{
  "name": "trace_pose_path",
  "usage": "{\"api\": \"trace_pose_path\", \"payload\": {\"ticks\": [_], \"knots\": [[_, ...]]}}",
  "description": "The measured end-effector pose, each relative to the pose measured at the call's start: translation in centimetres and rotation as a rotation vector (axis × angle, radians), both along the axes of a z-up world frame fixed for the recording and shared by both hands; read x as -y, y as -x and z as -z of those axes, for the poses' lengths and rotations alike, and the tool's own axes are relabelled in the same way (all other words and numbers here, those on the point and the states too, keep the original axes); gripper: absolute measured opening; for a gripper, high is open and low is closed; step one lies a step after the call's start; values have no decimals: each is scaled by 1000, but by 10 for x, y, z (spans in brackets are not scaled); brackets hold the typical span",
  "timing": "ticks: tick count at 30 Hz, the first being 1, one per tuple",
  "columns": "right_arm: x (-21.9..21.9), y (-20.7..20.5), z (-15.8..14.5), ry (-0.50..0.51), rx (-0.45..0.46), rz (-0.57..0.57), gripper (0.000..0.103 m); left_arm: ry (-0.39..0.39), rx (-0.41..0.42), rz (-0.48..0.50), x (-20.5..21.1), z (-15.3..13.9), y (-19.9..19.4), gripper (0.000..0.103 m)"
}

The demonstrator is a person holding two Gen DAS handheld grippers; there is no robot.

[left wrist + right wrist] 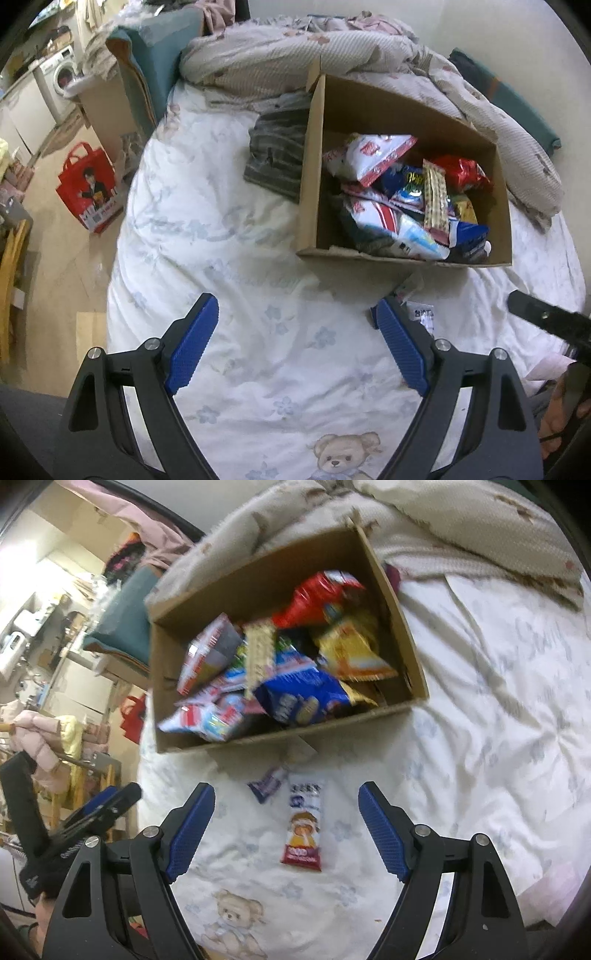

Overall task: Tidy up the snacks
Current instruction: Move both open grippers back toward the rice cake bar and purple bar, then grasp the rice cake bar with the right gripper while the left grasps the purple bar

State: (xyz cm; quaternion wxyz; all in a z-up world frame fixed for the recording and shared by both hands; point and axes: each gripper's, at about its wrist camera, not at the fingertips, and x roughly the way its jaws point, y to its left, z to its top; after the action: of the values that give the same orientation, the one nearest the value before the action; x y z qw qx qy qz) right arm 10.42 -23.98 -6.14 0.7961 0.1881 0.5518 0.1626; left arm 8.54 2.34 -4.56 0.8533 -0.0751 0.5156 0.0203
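Small packet (421, 314) partly hidden behind left gripper finger (400, 347); lower snacks in cardboard box (406, 635) buried, print blurred, perhaps biscuits; teddy print (345, 458) cut off.

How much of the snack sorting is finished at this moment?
Mostly done: the cardboard box on the bed already holds a pile of snack packets. Nothing is in hand; the left tool and the right tool are both open. Left: a white snack bar and a small purple wrapper lie on the sheet before the box.
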Motion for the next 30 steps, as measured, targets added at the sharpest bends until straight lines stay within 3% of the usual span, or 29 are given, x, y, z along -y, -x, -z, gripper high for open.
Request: {"api": "trace_pose_path", "payload": {"ticks": [4,7,12,16,24,28,30], "knots": [[7,-4,21,5,-87,38,83,1,-17,-10,0,3,-4,85],[9,-7,34,-15,-147,44,83,59,-28,-37,-7,1,-6,85],[7,-9,48,29,-190,42,83,0,-23,-71,-10,-1,-6,85],[3,-11,54,41,-208,37,83,51,-40,-73,-14,-1,-6,85],[-43,-11,79,191,-244,-112,81,70,-42,-69,-13,-6,-7,85],[-69,-16,87,257,-215,-192,69,65,-67,-35,-3,0,-8,85],[-75,-17,93,269,-216,-203,52,30,-69,3,7,4,-10,85]]}}
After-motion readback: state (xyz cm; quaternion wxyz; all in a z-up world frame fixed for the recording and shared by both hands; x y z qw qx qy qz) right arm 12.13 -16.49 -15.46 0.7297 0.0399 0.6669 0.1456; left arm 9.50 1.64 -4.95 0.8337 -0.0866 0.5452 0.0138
